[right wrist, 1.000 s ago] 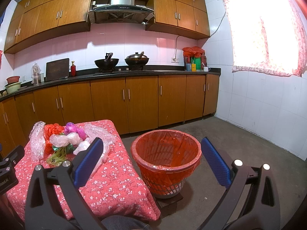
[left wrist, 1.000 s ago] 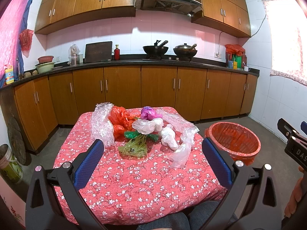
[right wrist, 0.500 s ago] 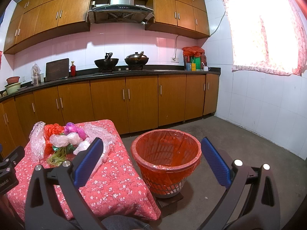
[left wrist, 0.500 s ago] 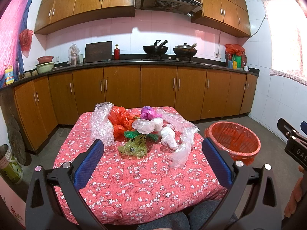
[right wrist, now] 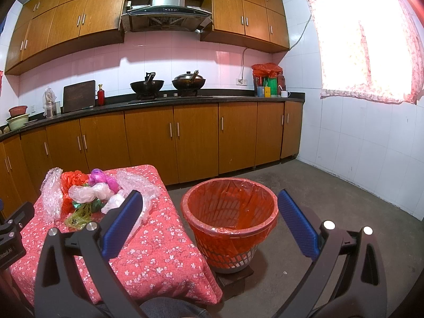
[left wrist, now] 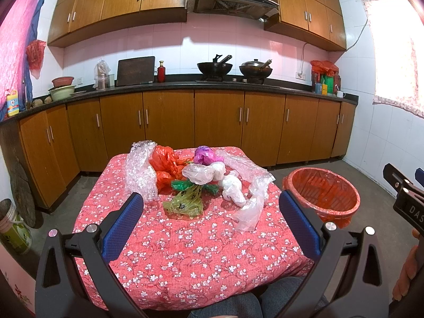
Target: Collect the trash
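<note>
From behind the left hand-held gripper (left wrist: 211,217) we look level across the counter (left wrist: 201,251) toward the kitchen cabinets (left wrist: 220,122). From behind the right hand-held gripper (right wrist: 210,220) we face the lined waste basket (right wrist: 230,228) ahead. Both views share counter, bag pile (left wrist: 196,177) and basket.

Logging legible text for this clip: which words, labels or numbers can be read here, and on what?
"DAS", cut off by the frame edge: on the right tool, seen in the left wrist view.
"Robot.AI", start cut off: on the left tool, seen in the right wrist view.
Yellow bottle label: too small to read.
Countertop containers: labels blurred.
</note>
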